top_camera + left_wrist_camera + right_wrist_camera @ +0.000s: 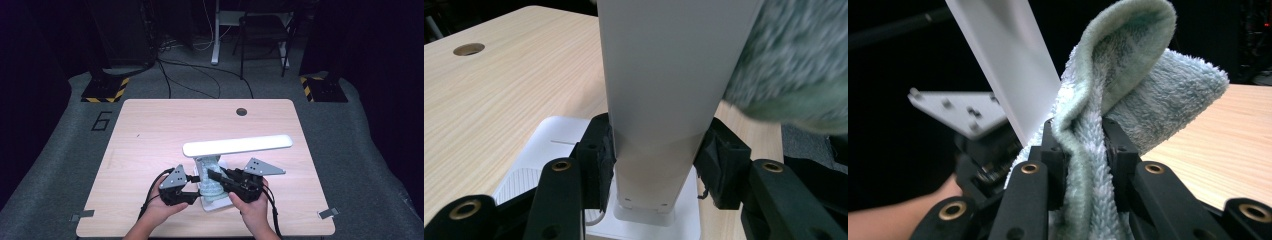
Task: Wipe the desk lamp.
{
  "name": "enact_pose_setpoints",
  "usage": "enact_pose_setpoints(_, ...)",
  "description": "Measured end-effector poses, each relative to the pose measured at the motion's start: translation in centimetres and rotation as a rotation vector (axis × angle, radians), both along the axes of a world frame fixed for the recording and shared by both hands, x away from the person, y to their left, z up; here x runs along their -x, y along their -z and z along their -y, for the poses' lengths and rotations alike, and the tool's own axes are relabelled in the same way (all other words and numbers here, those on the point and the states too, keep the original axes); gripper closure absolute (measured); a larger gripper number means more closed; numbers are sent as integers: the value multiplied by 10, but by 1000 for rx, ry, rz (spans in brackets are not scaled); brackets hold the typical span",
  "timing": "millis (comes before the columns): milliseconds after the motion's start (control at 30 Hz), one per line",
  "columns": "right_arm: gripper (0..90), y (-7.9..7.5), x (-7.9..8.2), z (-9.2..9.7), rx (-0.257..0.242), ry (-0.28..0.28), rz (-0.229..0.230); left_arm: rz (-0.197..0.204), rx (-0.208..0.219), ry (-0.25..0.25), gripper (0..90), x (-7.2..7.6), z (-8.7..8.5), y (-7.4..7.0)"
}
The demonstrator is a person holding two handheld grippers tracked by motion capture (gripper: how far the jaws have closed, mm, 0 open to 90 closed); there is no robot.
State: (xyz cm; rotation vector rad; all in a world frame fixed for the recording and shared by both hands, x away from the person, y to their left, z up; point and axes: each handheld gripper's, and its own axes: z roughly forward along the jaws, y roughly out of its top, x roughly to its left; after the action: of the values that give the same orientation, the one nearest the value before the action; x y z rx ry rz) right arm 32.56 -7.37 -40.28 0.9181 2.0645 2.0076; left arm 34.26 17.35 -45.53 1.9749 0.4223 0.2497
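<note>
Your left gripper (659, 165) clamps the white desk lamp (237, 145) by its upright post near the table's (150, 130) front edge, steadying it, while your right gripper (1083, 145) pinches the green cloth (1128, 85) against that post for wiping.

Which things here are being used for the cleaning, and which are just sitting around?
In use:
- white desk lamp, its post clamped by the left gripper
- green cloth, pinched in the right gripper, against the lamp post
- table under it all

Just sitting around:
- chair behind the table
- cables on the floor
</note>
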Motion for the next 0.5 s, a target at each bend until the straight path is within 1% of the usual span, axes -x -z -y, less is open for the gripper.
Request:
enact_pose_setpoints(33,751,-1,0,1,-16,-2,-4,-2,-4,-1,530,0,0,0)
enact_pose_setpoints(67,751,-3,1,1,-30,-3,-17,-1,-7,0,529,0,0,-1)
enact_pose_setpoints(100,752,-5,1,1,-46,-7,-19,-4,-18,7,529,0,0,-2)
enact_pose_setpoints(167,752,-9,2,2,-69,-15,-10,-5,-20,7,529,0,0,-2)
enact_pose_setpoints(200,752,-12,3,3,-82,-19,-17,1,-23,7,530,-1,0,-2)
enact_pose_setpoints(233,753,-17,3,4,-123,-34,-18,-1,-21,0,529,-1,1,-2)
enact_pose_setpoints(267,753,-17,3,4,-123,-34,-18,-1,-21,0,530,-1,1,-2)
enact_pose_setpoints(300,753,-19,3,4,-136,-39,-23,-4,-23,-8,530,0,1,-2)
enact_pose_setpoints(333,754,-23,3,5,-171,-56,-30,-5,-21,-8,530,0,2,-2)
enact_pose_setpoints(367,754,-23,3,5,-171,-56,-30,-6,-23,-9,530,0,2,-2)
enact_pose_setpoints(400,754,-25,3,6,-194,-67,-39,-11,-10,-19,530,0,2,-2)
enact_pose_setpoints(433,755,-27,2,7,-233,-89,-49,-12,-10,-21,530,0,2,-2)
enact_pose_setpoints(500,755,-31,3,8,-283,-114,-63,-12,-12,-23,530,0,3,-3)
